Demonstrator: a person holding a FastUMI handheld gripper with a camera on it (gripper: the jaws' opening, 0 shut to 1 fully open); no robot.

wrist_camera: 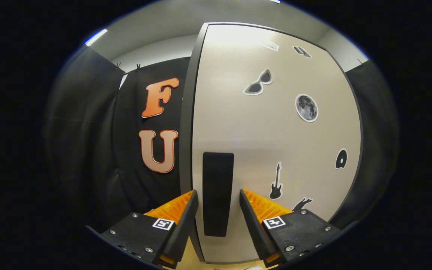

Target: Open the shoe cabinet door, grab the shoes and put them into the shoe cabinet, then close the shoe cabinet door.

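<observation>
Gripper view: we look straight at the front of the shoe cabinet door, which stands shut and fills most of what lies ahead.
Door surface: we see a pale, smooth panel with a dark edge running down its left side.
Handle: we find a dark upright handle low on the door, near that left edge.
Gripper: we see the gripper spread open, one finger on each side of the handle, with a gap left on both sides; neither finger presses on it.
Stickers: we make out sunglasses and a moon high on the door, a guitar low and just right of the right finger, and a small dark round shape far right.
Left of the door: we see the booth's black cloth wall hanging behind.
Above: we see a pale wall and ceiling.
Floor: we glimpse a light wooden strip between the fingers, below the door.
</observation>
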